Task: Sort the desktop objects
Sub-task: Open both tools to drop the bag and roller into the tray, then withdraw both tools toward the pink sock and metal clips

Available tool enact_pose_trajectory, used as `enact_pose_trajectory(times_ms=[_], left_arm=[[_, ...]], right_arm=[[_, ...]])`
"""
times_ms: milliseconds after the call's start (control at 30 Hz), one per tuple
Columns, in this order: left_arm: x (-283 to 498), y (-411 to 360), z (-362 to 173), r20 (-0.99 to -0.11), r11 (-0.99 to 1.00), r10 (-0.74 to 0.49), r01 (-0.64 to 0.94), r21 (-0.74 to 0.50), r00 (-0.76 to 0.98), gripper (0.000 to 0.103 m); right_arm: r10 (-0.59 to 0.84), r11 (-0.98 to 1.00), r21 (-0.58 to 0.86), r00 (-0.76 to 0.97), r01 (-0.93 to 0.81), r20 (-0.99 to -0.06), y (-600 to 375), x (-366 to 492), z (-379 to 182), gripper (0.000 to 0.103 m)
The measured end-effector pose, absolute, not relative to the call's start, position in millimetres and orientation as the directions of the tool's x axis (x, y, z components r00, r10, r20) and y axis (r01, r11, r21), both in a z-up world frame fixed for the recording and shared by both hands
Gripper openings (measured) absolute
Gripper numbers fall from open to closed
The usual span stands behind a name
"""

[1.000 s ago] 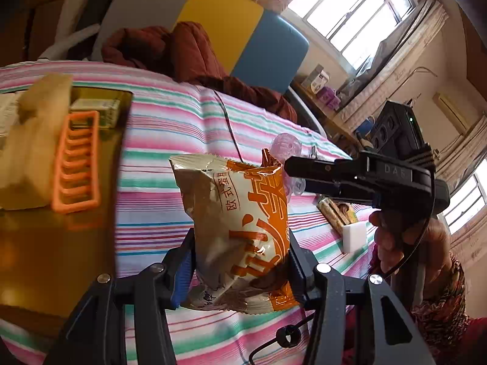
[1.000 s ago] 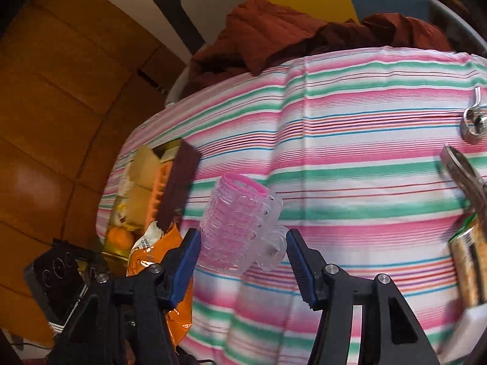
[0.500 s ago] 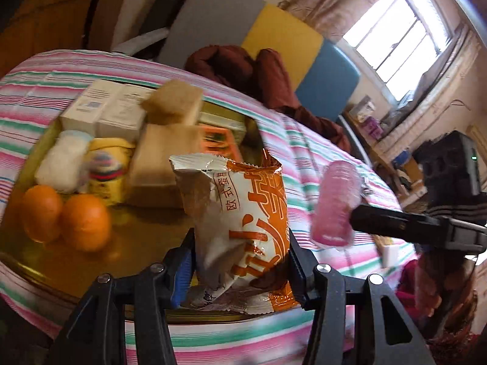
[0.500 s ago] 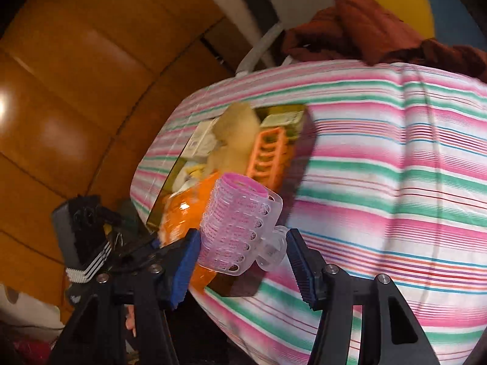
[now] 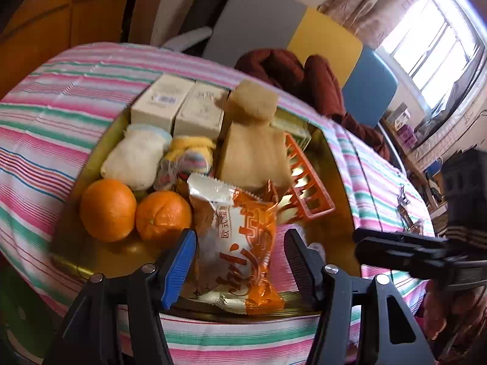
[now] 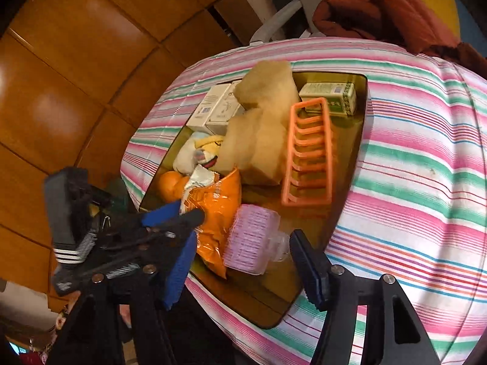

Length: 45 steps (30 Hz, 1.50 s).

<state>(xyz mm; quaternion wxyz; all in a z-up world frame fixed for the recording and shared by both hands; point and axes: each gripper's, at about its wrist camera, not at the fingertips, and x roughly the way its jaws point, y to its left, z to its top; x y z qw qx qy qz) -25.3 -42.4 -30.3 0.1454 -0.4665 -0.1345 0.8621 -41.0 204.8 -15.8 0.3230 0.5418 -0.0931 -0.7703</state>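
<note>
A gold tray (image 5: 338, 182) on the striped table holds two oranges (image 5: 108, 210), socks, beige sponges, white boxes and an orange rack (image 5: 304, 182). My left gripper (image 5: 240, 258) is open, its jaws apart from the orange-and-white snack bag (image 5: 240, 243), which lies at the tray's near edge. My right gripper (image 6: 243, 258) is open around the pink hair roller (image 6: 249, 240), which rests in the tray (image 6: 347, 188) next to the snack bag (image 6: 216, 210). The right gripper shows as a black bar at the right of the left wrist view (image 5: 395, 249).
Brown clothing (image 5: 292, 70) lies over a grey, yellow and blue chair behind the table. Small metal items (image 5: 404, 210) lie on the cloth to the right. Wooden wall panels (image 6: 61, 60) stand to the left. The striped cloth (image 6: 426, 167) right of the tray is bare.
Both grippers moved over the tray and opened. The snack bag and the pink roller now lie in the tray, no longer clamped.
</note>
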Motion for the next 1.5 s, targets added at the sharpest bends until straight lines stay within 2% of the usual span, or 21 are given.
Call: enact_pose_trajectory(times_ms=[100, 167, 200, 233, 333, 400, 500, 600, 733, 800, 867, 1200, 1500], left_arm=[[-22, -38, -26, -0.768, -0.935, 0.351, -0.148, -0.324, -0.536, 0.059], [-25, -29, -30, -0.796, -0.957, 0.292, -0.165, -0.241, -0.530, 0.057], [-24, -23, -32, -0.812, -0.964, 0.263, -0.172, -0.202, -0.522, 0.055], [-22, -23, -34, -0.816, -0.966, 0.255, -0.178, -0.189, -0.519, 0.055], [-25, -21, -36, -0.817, -0.972, 0.226, -0.176, -0.155, -0.530, 0.055], [-25, -26, -35, -0.816, -0.975, 0.217, -0.159, -0.155, -0.535, 0.056], [-27, -34, -34, -0.817, -0.977, 0.212, -0.110, -0.181, -0.536, 0.056], [-23, -48, -29, -0.795, -0.962, 0.247, -0.045, -0.268, -0.553, 0.057], [-16, -59, -17, -0.750, -0.935, 0.279, 0.008, -0.354, -0.599, 0.059], [-14, -56, -10, -0.727, -0.927, 0.294, 0.002, -0.376, -0.621, 0.059], [-14, -47, -3, -0.709, -0.919, 0.319, -0.022, -0.394, -0.629, 0.060], [-14, 57, 6, -0.711, -0.891, 0.455, -0.272, -0.364, -0.536, 0.061], [2, 144, 0, -0.759, -0.845, 0.496, -0.437, -0.309, -0.422, 0.061]], right_arm=[[-0.593, -0.776, 0.489, -0.200, 0.398, -0.780, 210, -35, -17, 0.063], [-0.573, -0.785, 0.463, -0.199, 0.411, -0.795, 209, -33, -18, 0.057], [-0.559, -0.790, 0.444, -0.199, 0.422, -0.805, 206, -31, -20, 0.049], [-0.545, -0.796, 0.428, -0.197, 0.428, -0.815, 203, -31, -22, 0.045], [-0.517, -0.806, 0.404, -0.181, 0.433, -0.837, 192, -34, -32, 0.040], [-0.504, -0.808, 0.394, -0.166, 0.438, -0.848, 184, -37, -37, 0.039], [-0.482, -0.804, 0.364, -0.158, 0.470, -0.862, 166, -41, -42, 0.040], [-0.474, -0.786, 0.321, -0.183, 0.528, -0.861, 154, -40, -38, 0.040], [-0.536, -0.772, 0.383, -0.195, 0.508, -0.821, 166, -36, -25, 0.041], [-0.539, -0.785, 0.377, -0.240, 0.492, -0.808, 179, -33, -14, 0.046], [-0.546, -0.798, 0.389, -0.281, 0.461, -0.789, 195, -29, -4, 0.054], [-0.482, -0.876, 0.407, -0.429, 0.260, -0.764, 292, -15, 15, 0.062], [-0.355, -0.919, 0.394, -0.493, 0.027, -0.794, 406, -9, 2, 0.063]])
